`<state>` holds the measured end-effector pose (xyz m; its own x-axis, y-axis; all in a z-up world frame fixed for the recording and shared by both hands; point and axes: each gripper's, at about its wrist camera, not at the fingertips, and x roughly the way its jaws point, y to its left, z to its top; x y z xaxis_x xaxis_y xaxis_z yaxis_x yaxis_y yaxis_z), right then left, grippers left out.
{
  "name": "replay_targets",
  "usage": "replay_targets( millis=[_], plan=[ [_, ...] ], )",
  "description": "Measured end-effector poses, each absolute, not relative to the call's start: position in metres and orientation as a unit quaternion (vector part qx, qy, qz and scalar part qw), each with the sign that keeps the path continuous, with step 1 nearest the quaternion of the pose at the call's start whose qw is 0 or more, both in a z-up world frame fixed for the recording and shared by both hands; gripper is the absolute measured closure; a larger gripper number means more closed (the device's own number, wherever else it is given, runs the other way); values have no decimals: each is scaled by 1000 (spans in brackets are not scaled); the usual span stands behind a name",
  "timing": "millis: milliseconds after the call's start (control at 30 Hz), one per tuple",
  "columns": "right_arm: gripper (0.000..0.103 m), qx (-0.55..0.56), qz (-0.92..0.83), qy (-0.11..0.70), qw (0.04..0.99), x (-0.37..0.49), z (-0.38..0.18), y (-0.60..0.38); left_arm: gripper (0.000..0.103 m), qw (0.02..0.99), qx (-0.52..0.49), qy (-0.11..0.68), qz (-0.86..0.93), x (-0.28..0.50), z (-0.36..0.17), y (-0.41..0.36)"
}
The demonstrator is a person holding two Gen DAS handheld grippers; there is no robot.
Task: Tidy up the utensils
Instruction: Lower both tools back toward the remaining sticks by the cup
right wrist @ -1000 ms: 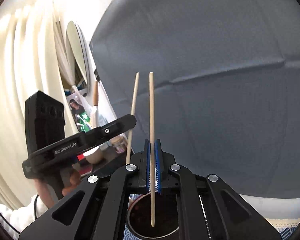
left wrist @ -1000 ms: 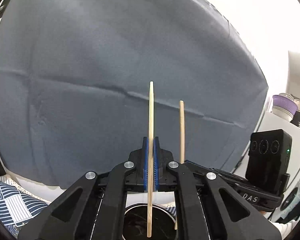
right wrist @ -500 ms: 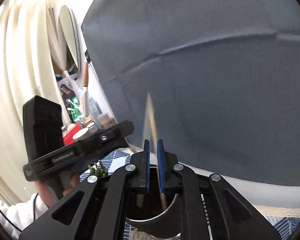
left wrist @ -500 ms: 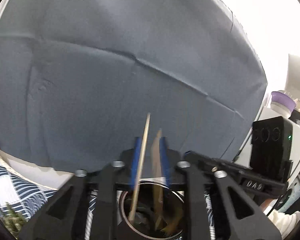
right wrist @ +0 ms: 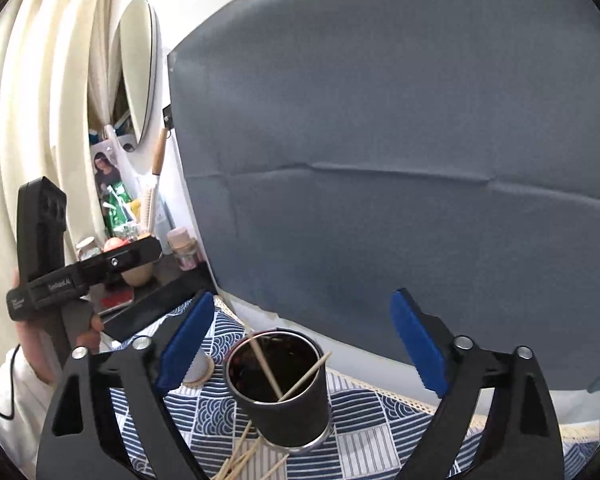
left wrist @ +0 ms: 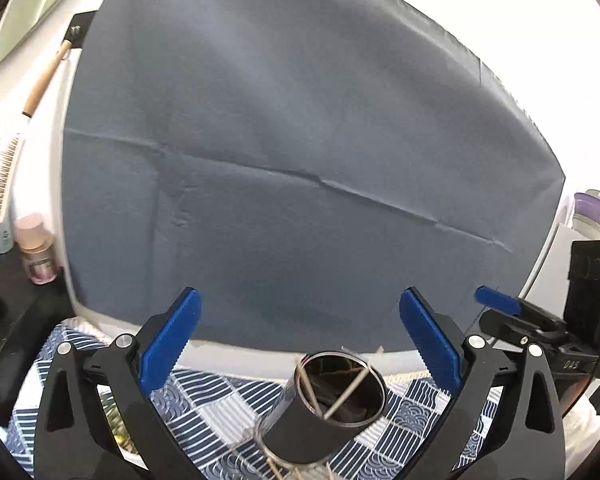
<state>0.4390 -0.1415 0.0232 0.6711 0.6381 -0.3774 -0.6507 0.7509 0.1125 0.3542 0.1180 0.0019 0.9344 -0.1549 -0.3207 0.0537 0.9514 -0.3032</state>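
A black metal cup (left wrist: 320,420) stands on a blue patterned cloth; it also shows in the right wrist view (right wrist: 288,404). Two wooden sticks (right wrist: 266,370) lean inside it, crossing. One stick shows in the left wrist view (left wrist: 346,390). My left gripper (left wrist: 300,344) is open and empty, just above the cup. My right gripper (right wrist: 302,342) is open and empty, also above the cup. Several more wooden sticks (right wrist: 240,460) lie on the cloth in front of the cup.
A grey backdrop (left wrist: 300,160) stands right behind the cup. A shelf at the left holds jars (right wrist: 182,248), a brush (left wrist: 4,168) and a mirror (right wrist: 138,68). A small white cup (right wrist: 198,366) stands left of the black cup. The blue patterned cloth (right wrist: 380,432) covers the table.
Both grippers opened and let go of their sticks, which dropped into the black cup. Both grippers have pulled back and tilted down, so the cup is in fuller view.
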Motion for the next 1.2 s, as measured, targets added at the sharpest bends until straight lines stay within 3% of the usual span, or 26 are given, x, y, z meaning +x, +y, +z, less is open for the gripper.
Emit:
replay_targets(
  millis=[267, 633, 1200],
  plan=[
    [13, -21, 328, 221, 918, 405, 28, -147, 6, 965, -128, 225, -49, 323, -1, 108],
    [13, -25, 313, 277, 908, 376, -12, -159, 6, 944, -136, 298, -31, 286, -64, 106],
    [13, -86, 292, 432, 849, 332, -161, -135, 6, 896, -90, 434, -44, 254, -176, 80]
  ],
)
